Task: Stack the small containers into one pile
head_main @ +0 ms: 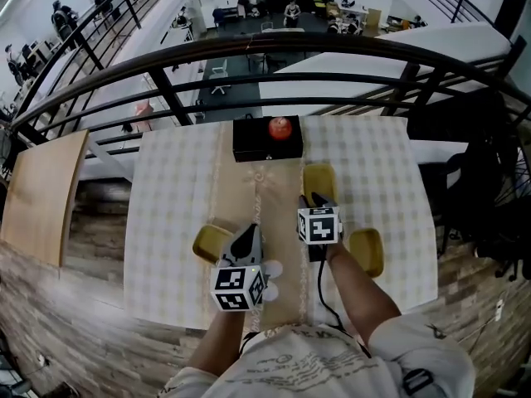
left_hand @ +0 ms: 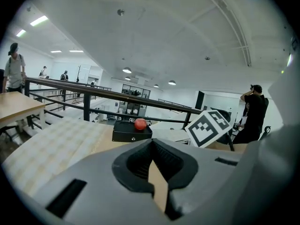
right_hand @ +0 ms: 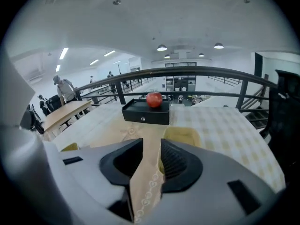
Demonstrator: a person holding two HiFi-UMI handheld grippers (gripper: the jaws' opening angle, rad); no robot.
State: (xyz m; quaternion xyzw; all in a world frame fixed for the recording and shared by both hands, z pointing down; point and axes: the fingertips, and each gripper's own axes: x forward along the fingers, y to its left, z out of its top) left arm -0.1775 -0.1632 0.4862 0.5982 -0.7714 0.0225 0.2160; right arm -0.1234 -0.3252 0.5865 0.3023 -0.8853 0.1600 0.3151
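Observation:
Three small yellow containers lie on the checked tablecloth (head_main: 178, 214): one in the middle (head_main: 319, 179), one at the left (head_main: 211, 242), one at the right (head_main: 367, 251). My right gripper (head_main: 314, 199) hovers at the near edge of the middle container (right_hand: 182, 136); its jaws stand open with only tablecloth showing between them (right_hand: 151, 142). The left container's rim (right_hand: 70, 147) peeks in at the left of the right gripper view. My left gripper (head_main: 249, 237) is beside the left container, its tips closed together on nothing (left_hand: 151, 142).
A black box (head_main: 267, 139) with a red apple (head_main: 280, 127) on top stands at the table's far edge, before a dark railing (head_main: 274, 52). A wooden table (head_main: 41, 193) is off to the left, dark gear (head_main: 485, 189) to the right.

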